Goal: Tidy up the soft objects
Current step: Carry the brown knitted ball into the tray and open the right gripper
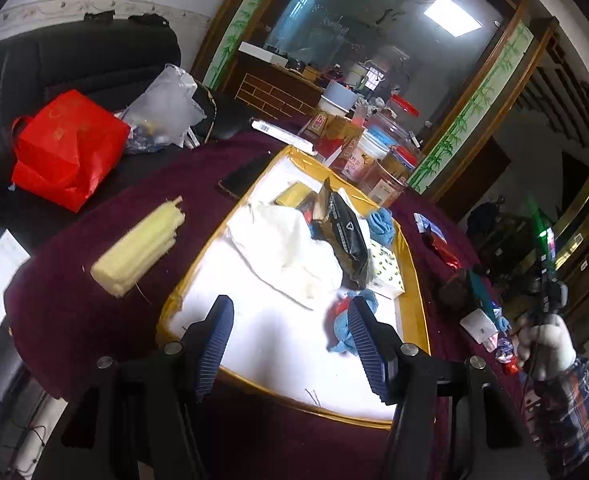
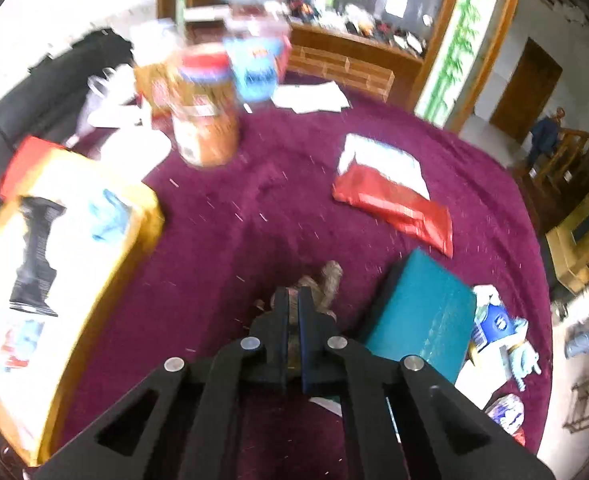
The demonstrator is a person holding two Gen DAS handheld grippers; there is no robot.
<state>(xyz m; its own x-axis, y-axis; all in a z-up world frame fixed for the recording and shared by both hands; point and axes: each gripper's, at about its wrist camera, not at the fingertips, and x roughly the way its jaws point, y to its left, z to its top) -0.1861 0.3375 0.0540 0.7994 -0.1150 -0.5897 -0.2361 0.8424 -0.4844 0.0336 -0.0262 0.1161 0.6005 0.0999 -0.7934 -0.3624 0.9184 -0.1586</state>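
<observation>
A gold-rimmed white tray [image 1: 416,312] lies on the maroon tablecloth. It holds a white cloth [image 1: 286,248], a black pouch [image 1: 344,236], blue cloths [image 1: 380,226], a dotted tissue pack [image 1: 386,270] and a red and blue cloth [image 1: 344,326]. My left gripper [image 1: 290,312] is open and empty, low over the tray's near end, its right finger beside the red and blue cloth. My right gripper [image 2: 293,300] is shut on a brown patterned soft object [image 2: 328,280] just above the tablecloth. The tray also shows in the right wrist view [image 2: 146,208], at the left.
A pale bundle of stalks [image 1: 138,250], a red bag [image 1: 64,148] and a phone [image 1: 244,174] lie left of the tray. Jars and boxes [image 1: 374,152] stand behind it. A teal box [image 2: 418,316], a red and white packet [image 2: 390,196] and small wrappers [image 2: 498,332] lie to the right.
</observation>
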